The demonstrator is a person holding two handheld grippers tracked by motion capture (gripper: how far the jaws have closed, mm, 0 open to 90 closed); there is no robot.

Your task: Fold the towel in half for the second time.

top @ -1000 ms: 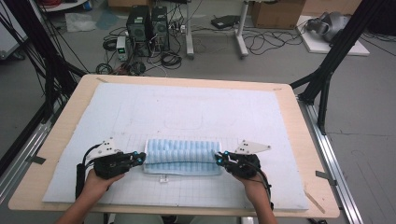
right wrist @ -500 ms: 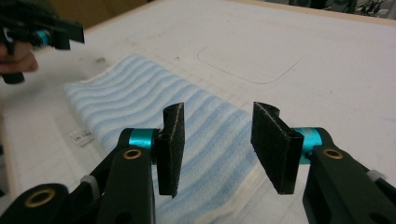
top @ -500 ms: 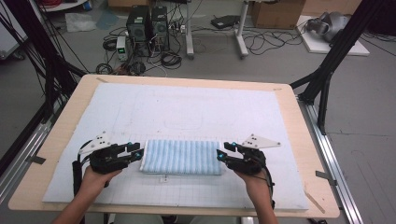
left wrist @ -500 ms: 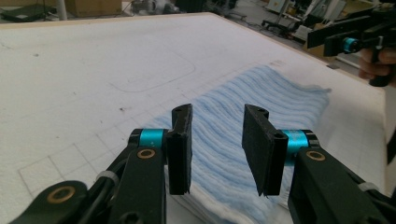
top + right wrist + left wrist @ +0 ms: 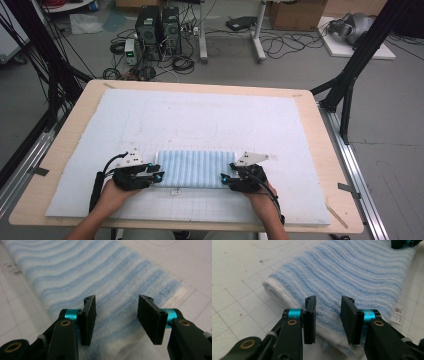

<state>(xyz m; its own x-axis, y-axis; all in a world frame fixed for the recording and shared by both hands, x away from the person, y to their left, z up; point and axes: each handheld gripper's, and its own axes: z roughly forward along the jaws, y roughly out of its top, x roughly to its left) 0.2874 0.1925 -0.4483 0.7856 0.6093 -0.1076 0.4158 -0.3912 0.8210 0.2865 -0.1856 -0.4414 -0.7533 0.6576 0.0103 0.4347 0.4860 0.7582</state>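
Note:
A light blue striped towel lies folded flat on the white mat near the front edge. My left gripper sits at the towel's left end and my right gripper at its right end. In the left gripper view, the towel stretches away under the left gripper. These jaws have just opened and eased in slightly, with nothing pinched between them. In the right gripper view, the right gripper has just been opening, and its pads stand apart above the towel.
A small white label sticks out from the towel's near edge. The mat covers a wooden table. Black frame legs, computers and cables stand on the floor beyond the table.
Both grippers were shut on the towel's ends a second ago and have let go. The towel, then rumpled along its top fold, now lies flat.

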